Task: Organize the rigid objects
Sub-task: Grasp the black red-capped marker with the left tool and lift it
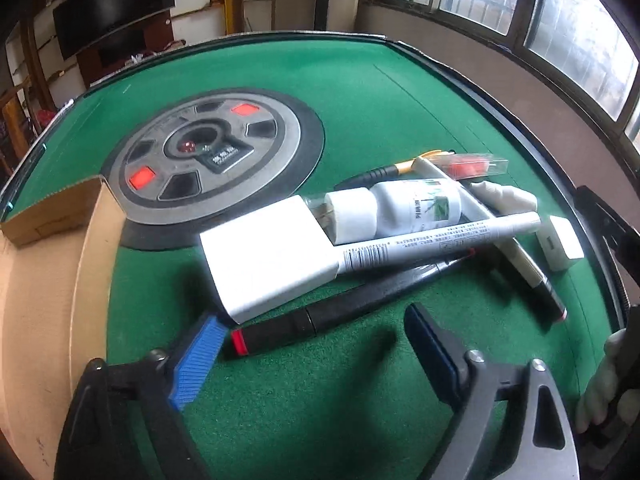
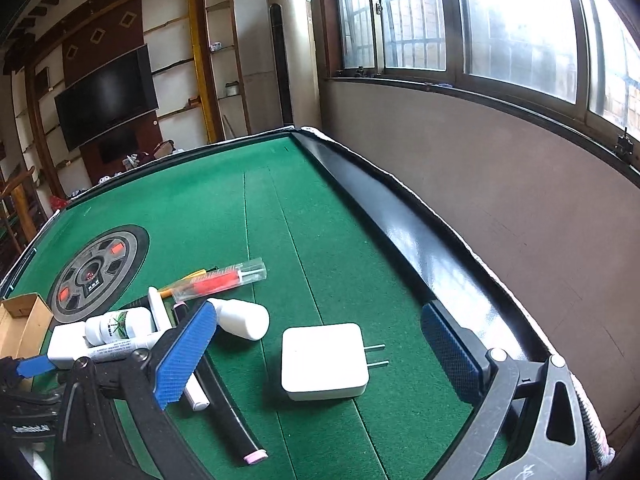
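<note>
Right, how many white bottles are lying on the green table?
2: the green-labelled bottle lies beside the white marker; the plain bottle lies right of it, toward the plug adapter. More could be hidden.

1. the far half of the green bench (image 2: 224, 200) lies bare; a tool could pass freely there.
2. the pile of pens and a white bottle (image 1: 404, 208) crowds the near middle, leaning on a white power bank (image 1: 272, 256).
3. a black pen (image 1: 340, 312) lies across the felt just ahead of the left tool (image 1: 316, 356).
4. the cardboard box (image 1: 52, 216) walls off the left edge.
5. the white charger (image 2: 324, 360) sits alone, with open felt around it, between the spread fingers of the right tool (image 2: 320, 348).
6. the raised black rim (image 2: 400, 224) bounds the right side.
</note>
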A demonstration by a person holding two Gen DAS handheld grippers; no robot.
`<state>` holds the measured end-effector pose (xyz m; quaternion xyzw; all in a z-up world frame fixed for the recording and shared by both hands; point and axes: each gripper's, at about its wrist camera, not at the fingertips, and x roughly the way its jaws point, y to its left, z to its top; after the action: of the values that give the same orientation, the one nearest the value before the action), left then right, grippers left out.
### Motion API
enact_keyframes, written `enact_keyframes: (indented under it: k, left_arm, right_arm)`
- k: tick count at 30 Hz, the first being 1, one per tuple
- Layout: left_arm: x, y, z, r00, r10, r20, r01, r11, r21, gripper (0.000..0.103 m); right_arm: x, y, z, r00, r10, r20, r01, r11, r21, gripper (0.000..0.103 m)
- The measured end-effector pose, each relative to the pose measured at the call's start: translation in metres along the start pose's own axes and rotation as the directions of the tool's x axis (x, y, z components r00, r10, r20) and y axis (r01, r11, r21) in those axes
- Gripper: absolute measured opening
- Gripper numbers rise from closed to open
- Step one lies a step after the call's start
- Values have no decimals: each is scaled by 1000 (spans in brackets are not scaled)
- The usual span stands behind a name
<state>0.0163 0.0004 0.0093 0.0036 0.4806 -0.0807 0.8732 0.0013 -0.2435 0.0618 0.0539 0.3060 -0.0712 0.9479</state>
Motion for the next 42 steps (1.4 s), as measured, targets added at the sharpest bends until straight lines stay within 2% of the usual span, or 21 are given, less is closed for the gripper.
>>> enact_keyframes:
  k: [2, 4, 6, 8, 10, 16, 19, 23, 24, 25, 26, 29, 30, 32, 35, 37, 39, 40, 41, 42]
  left_arm:
    - [-5, -6, -4, 999, -41, -9, 41, 999, 18, 76]
    - [-10, -11, -9, 993, -114, -28, 114, 993, 29, 74]
    - [-16, -16, -14, 977, -207, -55, 209, 977, 34, 73]
    - [-23, -19, -21, 950, -303, -76, 304, 952, 13, 73]
    - [-31, -17, -24, 940, -336, -64, 336, 942, -9, 73]
    - [-49, -26, -25, 965, -263, 1, 263, 964, 36, 74]
    - [-40, -38, -20, 969, -248, -3, 248, 968, 46, 74]
    - [-19, -60, -10, 984, -178, -6, 178, 980, 84, 73]
    - [-13, -64, -9, 987, -158, -27, 159, 983, 87, 69]
    - [-9, -67, -11, 993, -116, -22, 118, 988, 99, 47]
    - [-12, -70, -15, 996, -91, -2, 90, 989, 118, 30]
    - [-23, -55, -29, 989, -144, -35, 146, 987, 63, 15]
    - [-29, -48, -36, 988, -147, -37, 149, 988, 44, 14]
    - [-39, -31, -49, 987, -153, -38, 153, 988, 1, 14]
    - [-50, -13, -61, 978, -206, -42, 203, 977, -66, 15]
    - [-49, -10, -61, 978, -203, -40, 199, 977, -74, 17]
    - [-44, -16, -60, 981, -188, -43, 185, 980, -71, 25]
    - [-43, -21, -59, 982, -184, -32, 182, 981, -62, 33]
    - [-42, -27, -57, 984, -178, -28, 177, 983, -47, 47]
    - [-43, -31, -57, 984, -179, -22, 179, 983, -34, 52]
  right_arm:
    - [-1, -2, -1, 1000, 7, -7, -7, 1000, -1, 102]
    - [1, -1, -1, 1000, 12, -17, -12, 1000, -3, 102]
    - [2, 0, -1, 1000, 13, -22, -14, 1000, -5, 102]
    - [0, 0, -2, 1000, 16, -20, -16, 1000, -3, 102]
    - [0, -1, -2, 1000, 16, -19, -16, 1000, 4, 102]
    - [0, -5, -1, 1000, 16, -20, -16, 1000, 19, 102]
    - [-1, -8, 0, 1000, 14, -16, -13, 1000, 29, 102]
    - [0, -12, 1, 1000, 5, -18, -4, 999, 46, 102]
    - [0, -13, 1, 1000, 3, -16, -2, 999, 51, 102]
    - [-1, -14, 1, 1000, -5, -11, 5, 999, 54, 102]
    - [-1, -15, 2, 1000, -8, -8, 8, 998, 55, 102]
    - [-2, -15, 1, 1000, -9, -8, 10, 998, 60, 102]
    - [-2, -16, 1, 1000, -9, -11, 10, 998, 61, 102]
    - [-1, -16, 1, 1000, -3, -20, 4, 998, 66, 102]
    - [-1, -17, 0, 1000, 10, -28, -8, 997, 76, 102]
    - [-1, -17, 0, 1000, 9, -30, -7, 997, 75, 102]
    - [0, -17, 0, 999, 6, -34, -3, 997, 73, 102]
    - [0, -17, -1, 999, 2, -36, 0, 997, 73, 102]
    - [0, -17, -1, 999, -1, -35, 4, 997, 74, 102]
    - [-1, -17, -1, 999, -6, -33, 9, 997, 75, 102]
